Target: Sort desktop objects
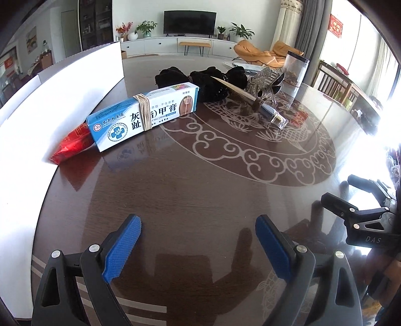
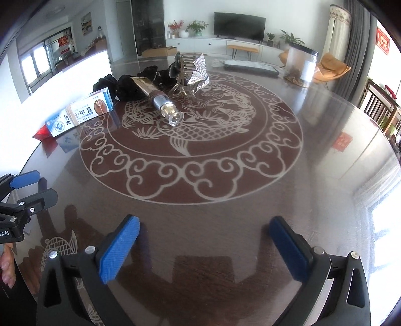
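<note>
While both tools hovered low over the dark glass-topped table (image 1: 200, 180), the left gripper (image 1: 198, 247) stood with its blue pads (image 1: 122, 247) spread wide and nothing between them. The right gripper (image 2: 204, 247) was likewise spread and empty above the bare wood, each tool showing at the edge of the other's view. Part of a hand (image 2: 6, 265) showed at the left edge of the right wrist view.

Beyond the left gripper lay a blue-and-white ointment box (image 1: 142, 116) bound by a rubber band (image 1: 144, 111), its near end resting over a red packet (image 1: 72, 145) beside a white board (image 1: 62, 95) that ran along the table's edge. Farther back, a gold cosmetic tube (image 2: 155, 96) with a clear cap lay flat on the table's fish-and-cloud inlay, its cap pointing toward the grippers. Behind it were bunched black fabric pieces (image 1: 208, 80), with a hair claw clip (image 2: 181, 82) and a sparkly silver bow (image 2: 199, 72) to one side. A clear lidded jar (image 2: 300, 65) stood well apart near the far rim. A television (image 1: 189, 22) and potted plants lined the room's back wall.
</note>
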